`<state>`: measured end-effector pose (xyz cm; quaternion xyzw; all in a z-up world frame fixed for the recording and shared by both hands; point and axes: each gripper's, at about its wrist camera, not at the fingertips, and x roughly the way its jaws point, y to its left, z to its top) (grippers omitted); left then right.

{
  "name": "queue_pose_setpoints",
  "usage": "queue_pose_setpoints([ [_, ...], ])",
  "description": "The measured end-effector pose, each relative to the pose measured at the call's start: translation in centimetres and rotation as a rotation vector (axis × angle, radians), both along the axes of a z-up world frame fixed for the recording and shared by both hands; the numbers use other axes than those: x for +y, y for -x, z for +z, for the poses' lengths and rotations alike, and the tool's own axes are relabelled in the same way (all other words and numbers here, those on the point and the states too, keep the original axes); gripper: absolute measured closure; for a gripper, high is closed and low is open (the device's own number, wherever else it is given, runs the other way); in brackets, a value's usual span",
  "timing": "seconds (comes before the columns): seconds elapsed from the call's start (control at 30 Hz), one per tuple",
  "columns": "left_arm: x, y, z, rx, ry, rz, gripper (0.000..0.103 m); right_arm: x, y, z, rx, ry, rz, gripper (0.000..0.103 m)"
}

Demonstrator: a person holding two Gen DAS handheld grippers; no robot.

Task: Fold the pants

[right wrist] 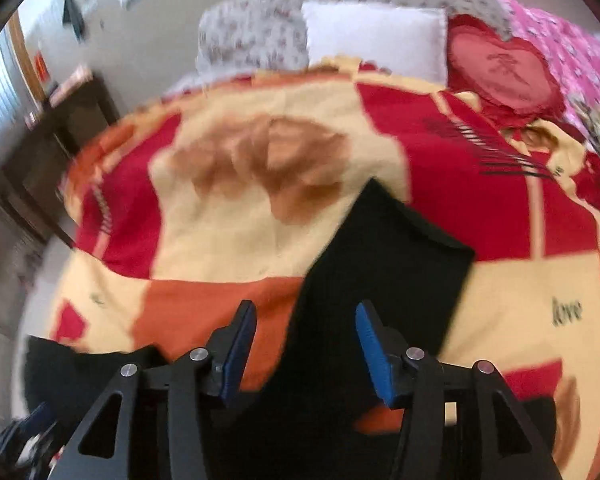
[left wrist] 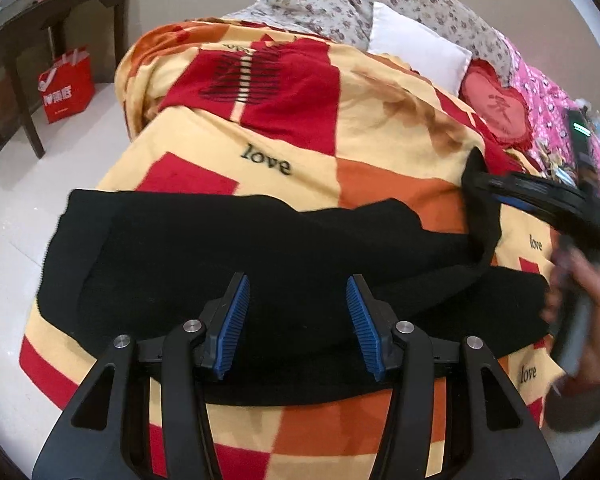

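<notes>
Black pants [left wrist: 260, 264] lie across a red, yellow and orange blanket [left wrist: 260, 132] on a bed. My left gripper [left wrist: 298, 286] is open and empty, just above the wide part of the pants. My right gripper [right wrist: 306, 314] is open and empty over one pant leg [right wrist: 384, 256] that runs away from it toward the pillows. In the left wrist view the right gripper [left wrist: 476, 178] shows at the right edge, held by a hand, with the leg end beneath it. The right wrist view is blurred.
A white pillow [left wrist: 420, 50], a red heart cushion [left wrist: 496, 108], a floral quilt [left wrist: 340, 0] and pink bedding [left wrist: 556, 112] lie at the head of the bed. A dark wooden table [left wrist: 40, 28] and a red bag [left wrist: 66, 84] stand on the floor to the left.
</notes>
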<state>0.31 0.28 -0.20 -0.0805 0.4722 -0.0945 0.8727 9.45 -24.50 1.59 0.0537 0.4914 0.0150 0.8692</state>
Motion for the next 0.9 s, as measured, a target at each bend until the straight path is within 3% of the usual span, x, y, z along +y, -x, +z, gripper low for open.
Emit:
queue_pose_setpoints([
  [0.1, -0.3, 0.1, -0.2, 0.008, 0.0, -0.01, 0.053, -1.4, -0.4, -2.6, 0.046, -0.057, -0.006, 0.095],
  [0.13, -0.2, 0.1, -0.2, 0.008, -0.004, -0.011, 0.053, -2.4, 0.6, -2.7, 0.038, -0.084, -0.005, 0.096],
  [0.33, 0.5, 1.0, -0.4, 0.023, 0.074, -0.008, 0.053, -8.6, 10.7, 0.1, -0.072, -0.141, -0.035, 0.097],
  [0.43, -0.1, 1.7, -0.7, 0.029, 0.115, -0.015, 0.046, -10.9, 13.8, -1.8, -0.039, -0.227, -0.054, 0.097],
  [0.5, -0.5, 1.9, -1.2, 0.046, 0.149, -0.011, 0.042, -12.2, 14.7, -4.3, -0.018, -0.325, -0.069, 0.097],
  [0.57, -0.9, 2.0, -1.6, 0.071, 0.177, -0.013, 0.042, -13.4, 15.1, -4.9, -0.059, -0.435, -0.101, 0.094],
  [0.63, -1.3, 2.4, -1.9, 0.085, 0.191, -0.015, 0.042, -14.0, 15.6, -4.9, -0.096, -0.459, -0.128, 0.08],
  [0.7, -1.2, 2.8, -2.0, 0.084, 0.209, -0.013, 0.042, -14.5, 15.7, -4.8, -0.116, -0.473, -0.138, 0.073],
  [0.9, 0.6, 3.8, -2.6, 0.119, 0.366, 0.044, 0.036, -14.9, 15.4, -5.6, -0.119, -0.572, -0.144, 0.072],
])
